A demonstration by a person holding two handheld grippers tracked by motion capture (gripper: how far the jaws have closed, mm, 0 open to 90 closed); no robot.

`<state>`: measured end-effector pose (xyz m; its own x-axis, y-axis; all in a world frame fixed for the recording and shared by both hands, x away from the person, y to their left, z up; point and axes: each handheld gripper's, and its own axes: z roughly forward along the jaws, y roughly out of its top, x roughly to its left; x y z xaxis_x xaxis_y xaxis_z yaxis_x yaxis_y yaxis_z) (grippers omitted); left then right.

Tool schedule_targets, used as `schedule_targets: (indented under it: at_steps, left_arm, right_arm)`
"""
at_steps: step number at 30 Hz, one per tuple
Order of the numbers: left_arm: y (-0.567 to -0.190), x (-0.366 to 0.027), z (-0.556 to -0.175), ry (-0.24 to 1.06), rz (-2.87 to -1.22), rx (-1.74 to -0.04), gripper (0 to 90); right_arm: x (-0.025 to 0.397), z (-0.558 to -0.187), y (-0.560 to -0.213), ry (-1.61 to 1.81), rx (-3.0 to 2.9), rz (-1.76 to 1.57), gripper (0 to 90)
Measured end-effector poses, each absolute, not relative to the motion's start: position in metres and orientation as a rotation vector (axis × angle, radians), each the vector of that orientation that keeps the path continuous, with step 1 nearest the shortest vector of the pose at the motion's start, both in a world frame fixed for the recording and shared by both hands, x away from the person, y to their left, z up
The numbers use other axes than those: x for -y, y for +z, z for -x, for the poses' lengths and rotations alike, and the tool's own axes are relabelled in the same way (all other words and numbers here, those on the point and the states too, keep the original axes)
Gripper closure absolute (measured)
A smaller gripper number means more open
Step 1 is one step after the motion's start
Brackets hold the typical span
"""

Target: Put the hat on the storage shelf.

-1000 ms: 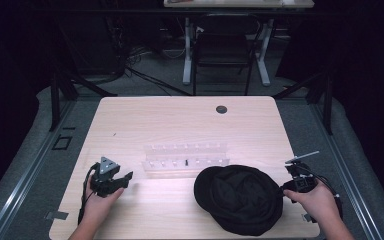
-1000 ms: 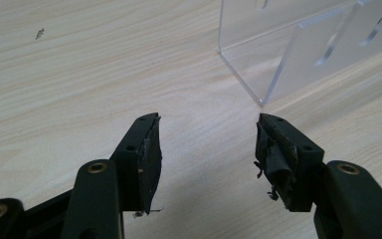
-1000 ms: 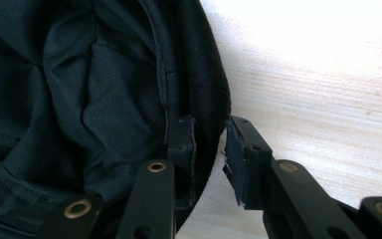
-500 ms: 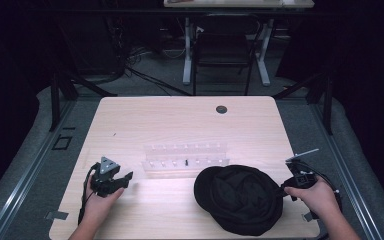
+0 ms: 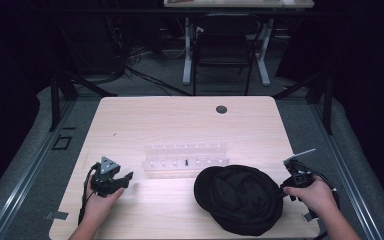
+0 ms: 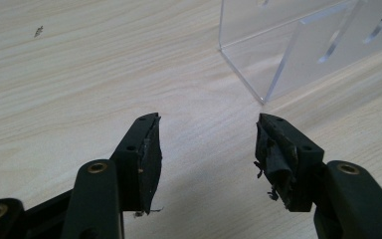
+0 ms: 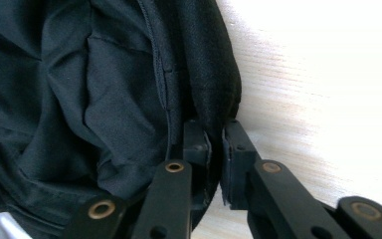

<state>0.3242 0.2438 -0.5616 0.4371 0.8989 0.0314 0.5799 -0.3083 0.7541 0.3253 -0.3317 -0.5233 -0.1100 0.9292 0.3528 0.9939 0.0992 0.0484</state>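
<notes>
Already nipped between near-shut right gripper (image 7: 215,144) jaws: black hat (image 7: 94,84) rim, crown beyond; left gripper (image 6: 206,149) wide open, empty, farther off.

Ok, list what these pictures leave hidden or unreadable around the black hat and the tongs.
- High view: the right tongs tips, hidden where they meet the black hat.
- Right gripper view: how much of the hat's rim sits between the jaws, hidden by the fabric itself.
- High view: the small dark piece in the clear rack, too small to identify.
- Left gripper view: the rack, cut off by the top edge.
</notes>
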Motion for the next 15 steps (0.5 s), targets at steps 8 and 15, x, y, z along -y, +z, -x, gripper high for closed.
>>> schedule_targets:
  at_steps: [8,15]
  left_arm:
    - [-0.5617,-0.2437,-0.3242,0.603,-2.014,-1.241,43.7]
    - [-0.5617,-0.2437,-0.3242,0.604,-2.014,-1.241,43.9]
  right_arm:
    - [0.3325,-0.3252,-0.5225,-0.418,2.12,1.92,87.6]
    - [0.3341,-0.3236,-0.5188,-0.445,2.102,1.927,88.0]
